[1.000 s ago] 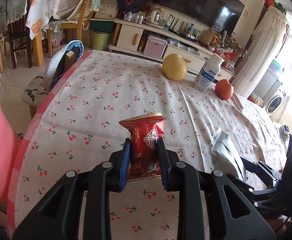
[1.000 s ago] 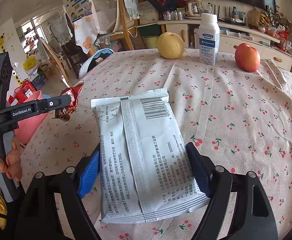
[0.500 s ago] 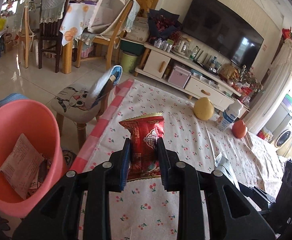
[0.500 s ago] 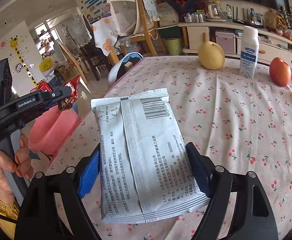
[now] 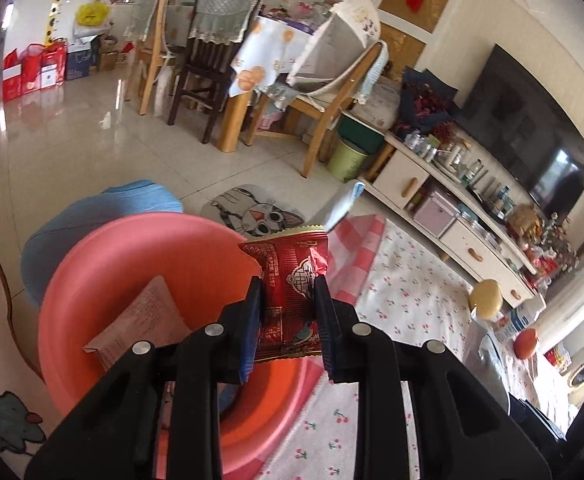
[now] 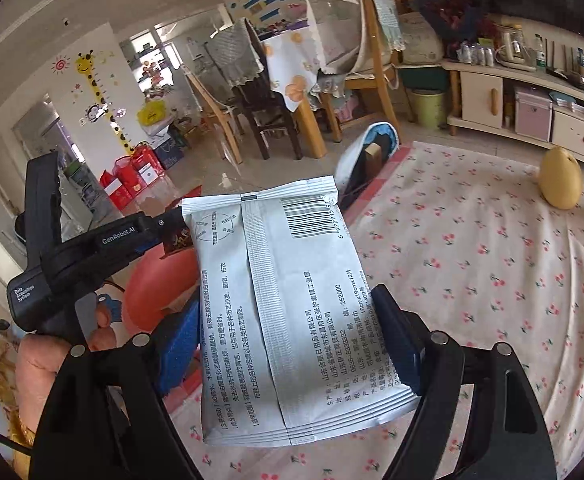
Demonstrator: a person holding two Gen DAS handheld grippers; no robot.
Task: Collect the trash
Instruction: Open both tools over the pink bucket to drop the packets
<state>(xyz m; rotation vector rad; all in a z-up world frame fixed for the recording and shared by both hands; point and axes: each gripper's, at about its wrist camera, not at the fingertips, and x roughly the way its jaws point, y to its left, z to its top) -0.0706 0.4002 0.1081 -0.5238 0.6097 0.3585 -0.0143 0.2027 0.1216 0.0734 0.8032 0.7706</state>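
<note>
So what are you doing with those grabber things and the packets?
A person is clearing trash off the table with a grabber in each hand. The left gripper is clamped on a red snack wrapper and holds it over the pink bin beside the table, which already has a wrapper inside. The right gripper grips a grey packet above the tablecloth. Neither piece has been dropped yet.

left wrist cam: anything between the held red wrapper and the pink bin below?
Nothing between them in the left wrist view. The red wrapper hangs over the pink bin; a paper packet already lies inside.
</note>
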